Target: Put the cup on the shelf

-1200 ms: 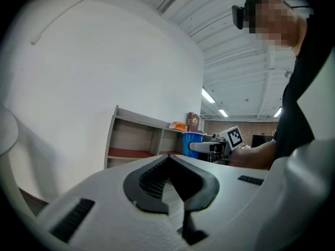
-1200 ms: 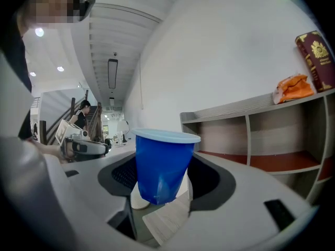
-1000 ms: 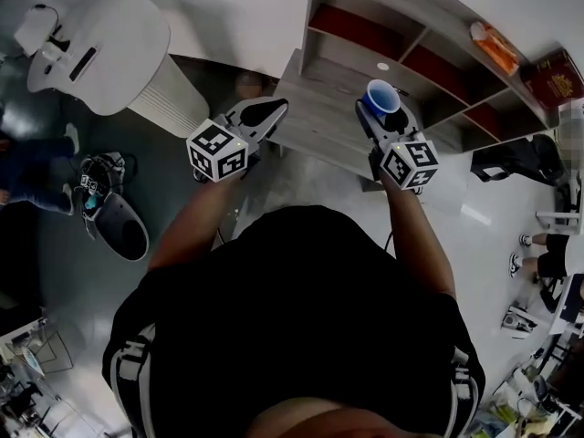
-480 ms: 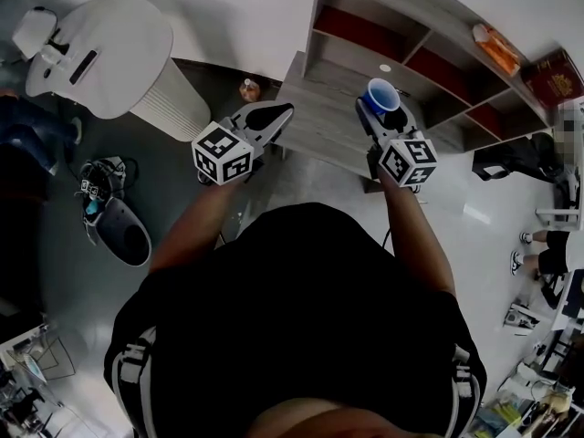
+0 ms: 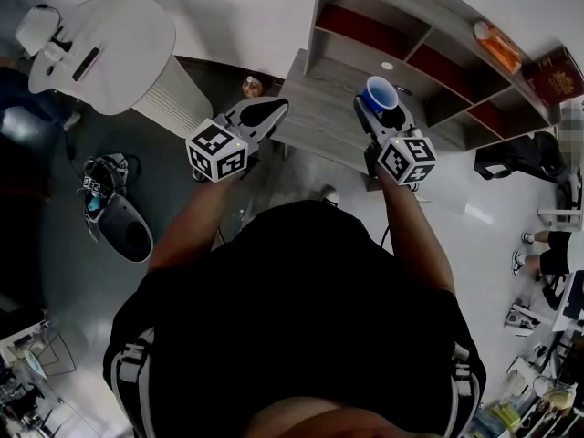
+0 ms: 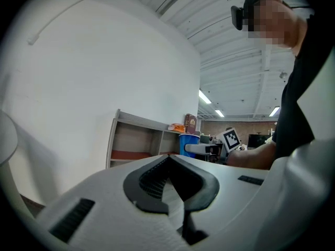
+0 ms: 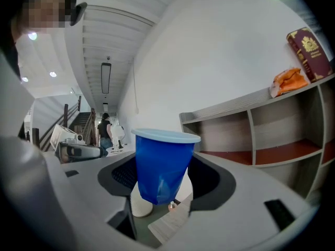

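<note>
My right tool [image 5: 383, 117] pinches the blue cup [image 5: 381, 92]. Its two dark pads press on opposite sides of the cup's lower half. The cup stands upright with its pale rim and open mouth on top. In the right gripper view its base hangs clear, with the floor and the edge of a wooden board showing beneath it. From the head view the cup sits over the low grey ledge [image 5: 319, 108] that juts out at the front of the shelf [image 5: 411, 26], not inside any compartment.

My left tool [image 5: 274, 109] is off to the left, near the ledge's left corner and well apart from the cup. Its tips are pressed together and nothing is between them. In the left gripper view only a small gap shows lower down between the pads.

The shelf is grey wood, with red-brown floors in its open compartments. On its top board lie a dark red book [image 5: 552, 76] and, beside it, something orange [image 5: 497, 44] that I cannot identify. A small white disc [image 5: 387, 66] lies on the ledge just beyond the cup. To my left stands a round white appliance [image 5: 119, 53], and a pair of shoes [image 5: 114, 213] lies on the floor near it.
</note>
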Motion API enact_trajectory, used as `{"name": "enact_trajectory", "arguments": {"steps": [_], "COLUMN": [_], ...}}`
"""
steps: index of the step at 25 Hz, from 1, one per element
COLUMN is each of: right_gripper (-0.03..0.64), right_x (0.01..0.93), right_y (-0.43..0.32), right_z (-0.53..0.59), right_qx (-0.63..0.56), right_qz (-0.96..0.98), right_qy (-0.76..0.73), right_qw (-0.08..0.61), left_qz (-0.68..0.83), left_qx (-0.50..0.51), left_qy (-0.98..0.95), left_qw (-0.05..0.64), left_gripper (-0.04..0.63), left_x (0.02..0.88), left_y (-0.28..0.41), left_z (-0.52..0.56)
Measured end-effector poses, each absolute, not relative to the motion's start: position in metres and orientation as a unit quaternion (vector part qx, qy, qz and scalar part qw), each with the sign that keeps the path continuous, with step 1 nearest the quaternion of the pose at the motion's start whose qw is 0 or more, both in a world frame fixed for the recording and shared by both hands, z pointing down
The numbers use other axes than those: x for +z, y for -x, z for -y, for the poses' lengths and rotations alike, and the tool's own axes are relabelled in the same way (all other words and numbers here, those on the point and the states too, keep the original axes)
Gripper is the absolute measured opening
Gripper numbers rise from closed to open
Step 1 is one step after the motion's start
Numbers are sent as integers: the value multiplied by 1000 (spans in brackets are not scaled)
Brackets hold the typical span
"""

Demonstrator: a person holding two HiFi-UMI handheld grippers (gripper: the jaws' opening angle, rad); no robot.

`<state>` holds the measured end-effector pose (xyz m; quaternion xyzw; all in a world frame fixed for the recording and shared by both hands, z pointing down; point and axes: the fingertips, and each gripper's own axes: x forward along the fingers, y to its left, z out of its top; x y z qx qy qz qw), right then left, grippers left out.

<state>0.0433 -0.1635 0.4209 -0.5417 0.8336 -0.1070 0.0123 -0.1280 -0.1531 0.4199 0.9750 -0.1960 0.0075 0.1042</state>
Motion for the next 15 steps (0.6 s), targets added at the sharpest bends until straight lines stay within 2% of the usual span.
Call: {"name": "enact_trajectory", "arguments": {"steps": [15], "right_gripper": [275], "right_x": [439], "right_y": [-53], "right_z": [202], "right_qx": [-109], "right_qz": [-837], "right_qy": [535], "right_qw": [-24], "left_qz": [214], "left_qx": [28], "left_qy": [-971], "left_qw": [99], "left_gripper": [17], "left_x": [424], "left_y": [119], "left_z": [177]}}
